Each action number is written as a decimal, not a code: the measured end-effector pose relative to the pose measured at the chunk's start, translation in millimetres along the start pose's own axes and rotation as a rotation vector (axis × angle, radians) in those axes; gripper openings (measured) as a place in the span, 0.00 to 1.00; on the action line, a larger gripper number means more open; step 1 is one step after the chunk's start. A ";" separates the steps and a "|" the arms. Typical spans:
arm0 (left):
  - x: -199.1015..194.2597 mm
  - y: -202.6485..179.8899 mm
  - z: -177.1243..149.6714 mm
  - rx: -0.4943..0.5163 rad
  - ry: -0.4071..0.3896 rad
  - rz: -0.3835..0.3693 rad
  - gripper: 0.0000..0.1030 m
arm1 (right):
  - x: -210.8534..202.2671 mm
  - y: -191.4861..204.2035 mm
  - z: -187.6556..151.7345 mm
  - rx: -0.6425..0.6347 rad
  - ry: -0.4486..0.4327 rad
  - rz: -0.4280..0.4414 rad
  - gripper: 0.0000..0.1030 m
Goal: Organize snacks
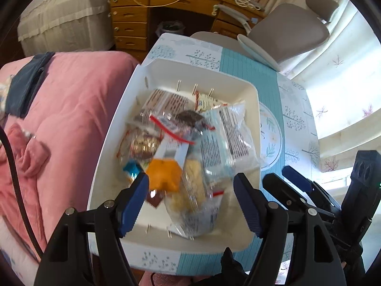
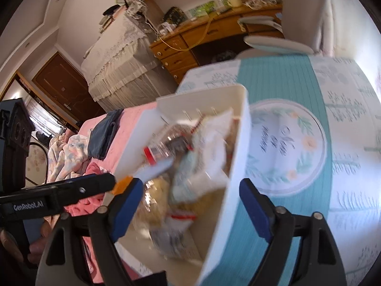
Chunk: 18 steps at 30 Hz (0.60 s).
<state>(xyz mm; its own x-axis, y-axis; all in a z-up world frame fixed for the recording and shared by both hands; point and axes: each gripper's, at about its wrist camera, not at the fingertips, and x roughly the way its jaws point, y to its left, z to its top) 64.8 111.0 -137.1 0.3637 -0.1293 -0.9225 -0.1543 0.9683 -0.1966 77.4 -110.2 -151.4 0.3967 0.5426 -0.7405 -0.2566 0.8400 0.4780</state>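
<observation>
A white bin [image 1: 114, 143] stands on a table with a teal patterned cloth [image 1: 252, 76]. It holds several wrapped snacks: an orange piece [image 1: 164, 175], a clear packet of pale biscuits [image 1: 194, 190], a red-striped clear packet [image 1: 171, 126] and a white printed packet [image 1: 235, 128]. My left gripper [image 1: 190, 202] hangs open over the bin's near end, its pads clear of the biscuit packet between them. My right gripper [image 2: 190, 209] is open too. It straddles the bin's right wall [image 2: 234, 166], one finger over the snacks [image 2: 190, 166] and one over the cloth. It also shows beside the bin [image 1: 285, 178].
A bed with a pink blanket [image 1: 71, 109] lies close along the bin's left side. Behind the table stand a wooden desk with drawers [image 1: 128, 19] and a grey chair [image 1: 290, 31]. A hand [image 2: 14, 238] holds the left gripper's handle [image 2: 31, 205].
</observation>
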 end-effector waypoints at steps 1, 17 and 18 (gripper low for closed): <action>-1.4 -2.6 -6.3 -0.017 0.004 0.010 0.73 | -2.5 -5.2 -4.0 0.009 0.015 0.000 0.82; 1.2 -47.4 -108.0 -0.098 0.070 0.088 0.75 | -67.4 -80.0 -78.2 0.043 0.212 -0.142 0.84; -2.3 -52.6 -108.0 -0.079 0.065 0.086 0.75 | -75.5 -80.6 -79.6 0.046 0.208 -0.158 0.84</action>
<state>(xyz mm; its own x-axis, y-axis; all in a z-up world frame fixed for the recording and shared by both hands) -27.1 37.3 -160.5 0.2858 -0.0629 -0.9562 -0.2550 0.9569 -0.1392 -2.0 -218.9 -171.7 0.2376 0.3965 -0.8867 -0.1640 0.9162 0.3658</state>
